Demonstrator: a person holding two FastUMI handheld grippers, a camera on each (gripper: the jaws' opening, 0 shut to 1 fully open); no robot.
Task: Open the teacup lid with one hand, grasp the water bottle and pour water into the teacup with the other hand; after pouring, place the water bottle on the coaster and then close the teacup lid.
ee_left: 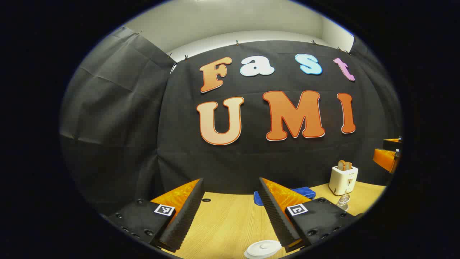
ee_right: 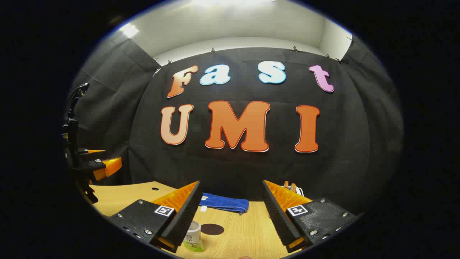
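In the left gripper view my left gripper (ee_left: 230, 180) stands open above the wooden table (ee_left: 222, 223). The teacup's white lid (ee_left: 264, 248) with its small knob lies low between the fingers, nearer the right finger; the cup under it is hidden. In the right gripper view my right gripper (ee_right: 230, 182) is open too. The water bottle (ee_right: 193, 236), white cap and green label, stands just beside the left finger's inner face, untouched. A dark round coaster (ee_right: 212, 229) lies on the table right of the bottle. The left gripper (ee_right: 99, 163) shows far left; the right gripper (ee_left: 387, 156) shows far right.
A folded blue cloth (ee_right: 224, 203) lies at the table's back by the black wall. A white toaster (ee_left: 343, 180) holding toast stands at the back right, with a small clear glass object (ee_left: 344, 200) in front of it. A round hole (ee_left: 206, 200) marks the tabletop.
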